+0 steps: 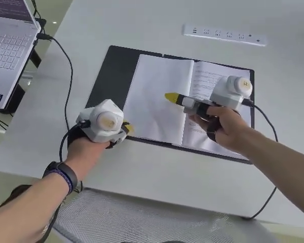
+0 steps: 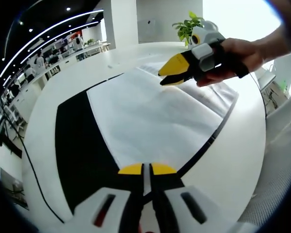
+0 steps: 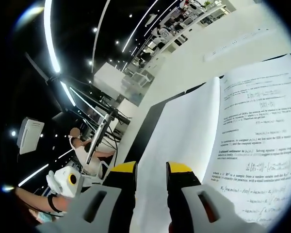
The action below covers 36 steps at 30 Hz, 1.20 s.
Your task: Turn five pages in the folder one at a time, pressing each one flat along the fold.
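Two yellow-tipped jaws of my left gripper (image 2: 146, 169) are pressed together with barely a slit between them. They sit at the near left edge of the open black folder (image 1: 109, 76), over its dark cover. My left hand (image 1: 86, 149) wraps the gripper's white body from below, with a dark wristband (image 1: 65, 176) on the wrist.

My right gripper (image 3: 152, 167) has its jaws spread and points leftward across the blank white page (image 1: 157, 96), close to the fold. I cannot tell whether the tips touch the paper. My right hand (image 1: 225, 129) is over the printed white page (image 1: 209, 76) on the folder's right side.

The blank page lies on the left half, and its free edge stops short of the cover's edge — a broad strip of black shows beside it. The folder lies flat on the white tabletop (image 1: 142, 25) in front of me.

Beyond the folder, well apart from it, a long white power strip (image 1: 224, 35) lies along the far side. At the far left is an open silver laptop (image 1: 7, 45), and a thin black cable (image 1: 68, 76) runs from beside it down the table toward my left hand.
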Available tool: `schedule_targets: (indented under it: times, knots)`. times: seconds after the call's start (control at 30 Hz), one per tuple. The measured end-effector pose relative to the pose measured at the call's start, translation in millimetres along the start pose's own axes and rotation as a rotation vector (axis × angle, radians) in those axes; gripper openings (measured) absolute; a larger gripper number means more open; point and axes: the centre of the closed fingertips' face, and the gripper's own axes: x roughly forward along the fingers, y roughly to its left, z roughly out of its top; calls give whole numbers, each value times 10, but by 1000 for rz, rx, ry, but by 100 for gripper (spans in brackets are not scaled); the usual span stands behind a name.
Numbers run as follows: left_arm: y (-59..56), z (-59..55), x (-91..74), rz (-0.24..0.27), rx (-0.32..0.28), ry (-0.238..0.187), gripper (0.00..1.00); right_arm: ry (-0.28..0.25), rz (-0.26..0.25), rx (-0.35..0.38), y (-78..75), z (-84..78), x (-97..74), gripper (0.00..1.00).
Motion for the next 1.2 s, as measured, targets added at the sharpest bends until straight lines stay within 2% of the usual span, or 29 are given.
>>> schedule_targets:
  times: [0.1,0.33,0.4,0.6,0.8,0.87,1.0,1.03,1.2]
  knots:
    - [11,0,-3,7,8,1,1,7,-3,-30,-34,60,-45,20]
    - [8,-7,-3,38,18,-1,0,-28,-27,-49,-198,307,-106,15]
    - [44,-6,11,44,14,-3,0,-31,-26,-46,-319,418,-112,14]
    - [63,-31,45,44,6,-5,0,-35,-47,-37,-454,458,-80,11]
    - [89,-43,63,50,-16,-10,0,-49,-45,-34,-458,450,-56,2]
    - [88,-44,66,51,-17,-9,0,-40,-47,-40,-460,410,-50,1]
    - [95,-52,79,51,-15,-7,0,-2,-59,-38,-570,306,-22,0]
    - [96,-53,81,51,-15,-7,0,-24,-47,-34,-569,336,-25,0]
    - [98,-53,81,51,-21,-5,0,-16,-37,-18,-689,367,-41,0]
